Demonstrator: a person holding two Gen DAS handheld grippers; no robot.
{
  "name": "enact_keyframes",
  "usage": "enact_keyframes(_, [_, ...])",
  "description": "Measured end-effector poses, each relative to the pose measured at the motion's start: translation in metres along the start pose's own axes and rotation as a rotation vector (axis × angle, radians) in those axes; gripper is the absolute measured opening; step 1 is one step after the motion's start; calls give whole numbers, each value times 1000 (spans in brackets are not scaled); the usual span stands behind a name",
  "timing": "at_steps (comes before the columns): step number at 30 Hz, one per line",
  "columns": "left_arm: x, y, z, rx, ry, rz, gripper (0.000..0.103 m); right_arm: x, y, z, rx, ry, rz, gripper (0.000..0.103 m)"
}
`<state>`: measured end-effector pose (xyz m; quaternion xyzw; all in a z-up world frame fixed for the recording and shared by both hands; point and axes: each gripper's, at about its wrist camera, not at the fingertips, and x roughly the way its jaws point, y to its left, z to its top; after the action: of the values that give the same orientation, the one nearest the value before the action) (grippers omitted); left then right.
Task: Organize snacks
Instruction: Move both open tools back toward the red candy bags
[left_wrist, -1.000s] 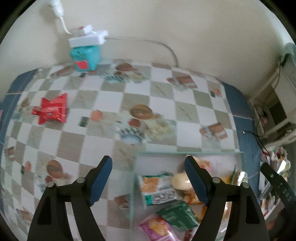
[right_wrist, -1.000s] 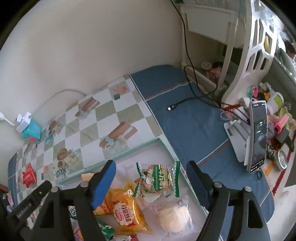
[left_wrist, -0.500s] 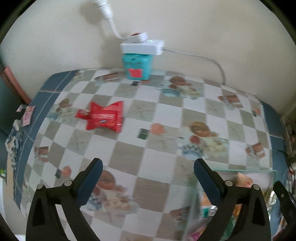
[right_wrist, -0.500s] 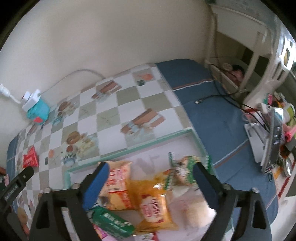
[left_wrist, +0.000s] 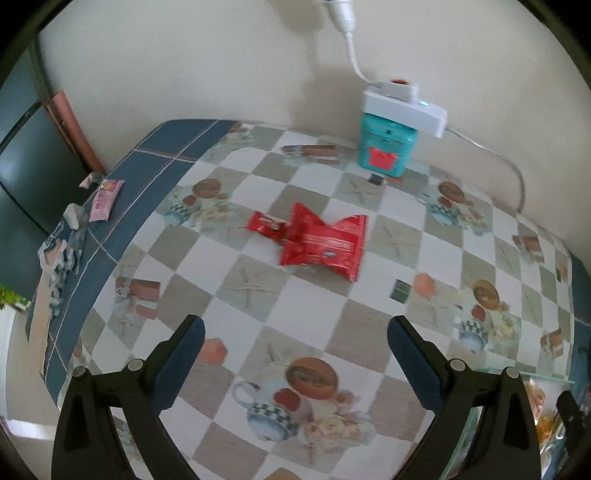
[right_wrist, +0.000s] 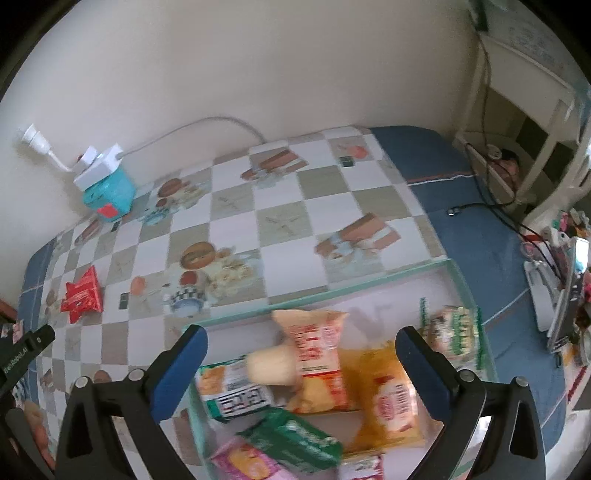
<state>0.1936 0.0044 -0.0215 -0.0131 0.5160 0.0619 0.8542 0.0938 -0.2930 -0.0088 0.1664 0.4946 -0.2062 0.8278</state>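
My left gripper hangs open over the checked tablecloth with nothing between its fingers. Ahead of it lie a red snack pack and a smaller red packet touching it. My right gripper hovers above the pale green tray; its jaws are opening and its pads press on nothing. Below it lie an orange-and-white pack, a yellow pack, a green pack and a green-striped bun pack. The red pack shows far left in the right wrist view.
A teal tin with a white power adapter on top stands by the wall. A pink wrapper lies on the cloth's blue left border. Right of the tray are a cable and a phone on a stand.
Both grippers have opened wider. My left gripper has swung left from over the tray to the checked cloth, so the red pack now lies ahead. My right gripper has shifted left over the tray.
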Motion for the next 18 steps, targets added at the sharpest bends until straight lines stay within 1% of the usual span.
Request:
enact_keyframes(9, [9, 42, 11, -55, 3, 12, 99, 7, 52, -10, -69, 18, 36, 103])
enact_keyframes(18, [33, 101, 14, -139, 29, 56, 99, 15, 111, -25, -169, 27, 62, 103])
